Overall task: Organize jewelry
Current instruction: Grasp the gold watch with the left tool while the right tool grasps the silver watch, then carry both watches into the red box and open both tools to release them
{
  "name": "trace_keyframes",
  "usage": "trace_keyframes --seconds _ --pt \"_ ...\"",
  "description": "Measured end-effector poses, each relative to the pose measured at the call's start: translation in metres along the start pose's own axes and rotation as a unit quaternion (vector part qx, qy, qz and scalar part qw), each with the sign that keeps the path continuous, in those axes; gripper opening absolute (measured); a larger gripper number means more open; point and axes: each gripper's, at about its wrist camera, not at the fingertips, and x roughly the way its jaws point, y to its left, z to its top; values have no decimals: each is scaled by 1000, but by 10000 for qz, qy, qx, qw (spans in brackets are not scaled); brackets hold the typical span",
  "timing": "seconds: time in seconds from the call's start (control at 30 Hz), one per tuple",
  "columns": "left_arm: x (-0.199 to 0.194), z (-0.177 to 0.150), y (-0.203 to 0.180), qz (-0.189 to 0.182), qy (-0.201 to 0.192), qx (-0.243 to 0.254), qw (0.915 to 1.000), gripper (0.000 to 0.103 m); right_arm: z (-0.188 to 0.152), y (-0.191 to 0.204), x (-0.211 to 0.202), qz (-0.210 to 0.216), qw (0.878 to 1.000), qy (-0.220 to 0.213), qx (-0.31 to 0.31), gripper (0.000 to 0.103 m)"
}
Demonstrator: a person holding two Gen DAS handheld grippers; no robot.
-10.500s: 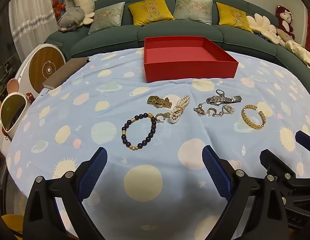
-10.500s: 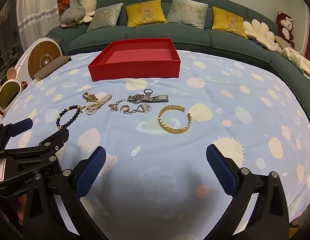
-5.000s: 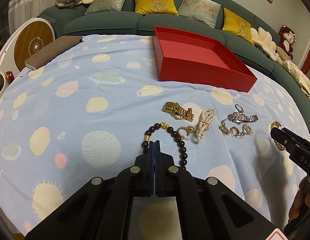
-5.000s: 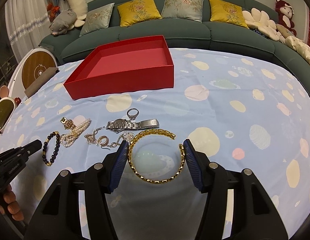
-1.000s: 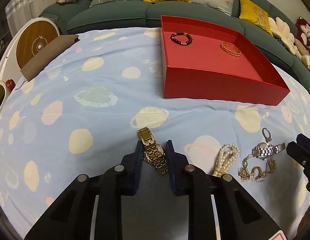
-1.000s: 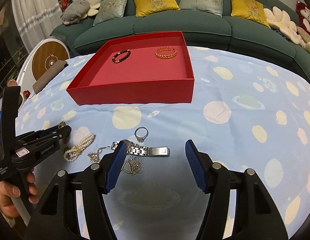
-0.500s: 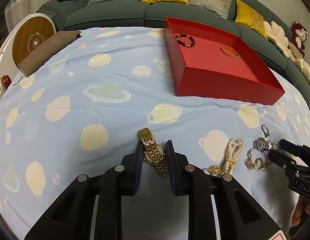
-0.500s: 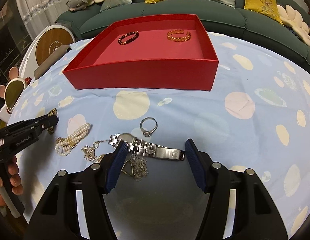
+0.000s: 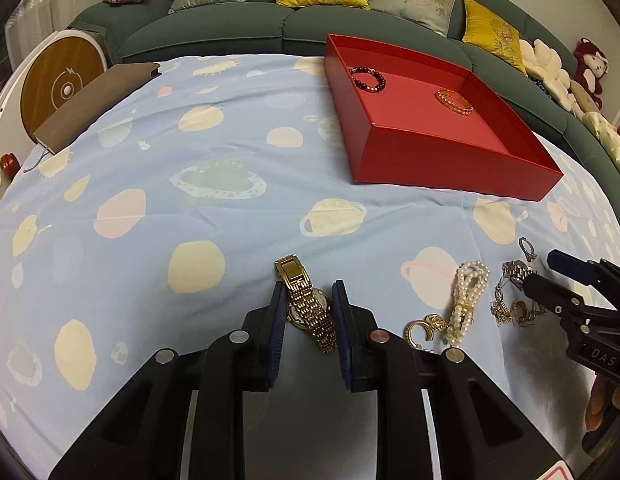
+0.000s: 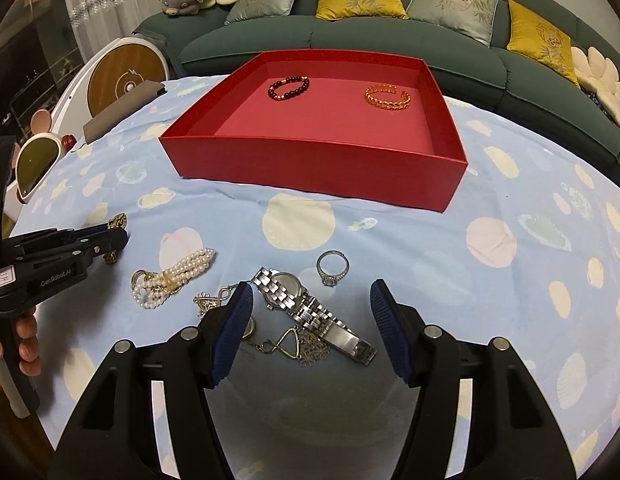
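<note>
My left gripper [image 9: 307, 308] is shut on a gold watch [image 9: 305, 300] that lies on the blue tablecloth. My right gripper [image 10: 312, 312] is open, its jaws on either side of a silver watch [image 10: 310, 308]. A silver ring [image 10: 332, 267], a pearl bracelet [image 10: 171, 278] and small gold and silver pieces [image 10: 293, 346] lie around it. The red tray [image 10: 318, 160] behind holds a dark bead bracelet [image 10: 289, 87] and a gold bangle [image 10: 388, 97]. The tray [image 9: 450, 160] also shows in the left wrist view.
A brown book [image 9: 93, 100] lies at the table's far left edge. A green sofa [image 10: 350, 40] with cushions curves behind the table. A round white device [image 10: 125, 76] stands to the left.
The right gripper has moved closer and lower over the silver watch. The left gripper stays closed around the gold watch. Earlier, the bead bracelet and gold bangle went into the tray.
</note>
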Motion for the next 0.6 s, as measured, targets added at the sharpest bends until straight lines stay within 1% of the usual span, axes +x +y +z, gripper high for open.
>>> trace_keyframes --seconds 0.07,0.13,0.17,0.2,0.27,0.33,0.43,0.47,0.6 --pt "-1 -1 1 -40 6 9 10000 20 -3 2 8 30 9999 108 0 59" --pt "-3 -2 2 -103 26 -2 9999 20 -6 6 10 -15 9999 91 -76 60" --pt "-4 -3 3 -154 44 -15 9999 20 -7 8 10 -46 9998 106 -151 57" --pt "-5 -4 3 -211 55 -26 9998 20 -8 10 9 -70 9997 105 -222 53" --pt "-8 -7 4 -353 74 -29 9993 20 -10 11 6 -51 9996 86 -246 34" --pt "-11 -10 3 -453 60 21 9990 20 -10 9 4 16 9999 79 -143 28" --pt "-15 -12 0 -495 19 123 9987 20 -9 5 3 66 9999 78 -31 27" --pt "-16 -12 -1 -496 9 132 9987 20 -8 4 3 81 9999 74 -4 26" --pt "-19 -8 0 -532 -55 92 9985 20 -5 -1 -3 150 9998 -9 146 25"
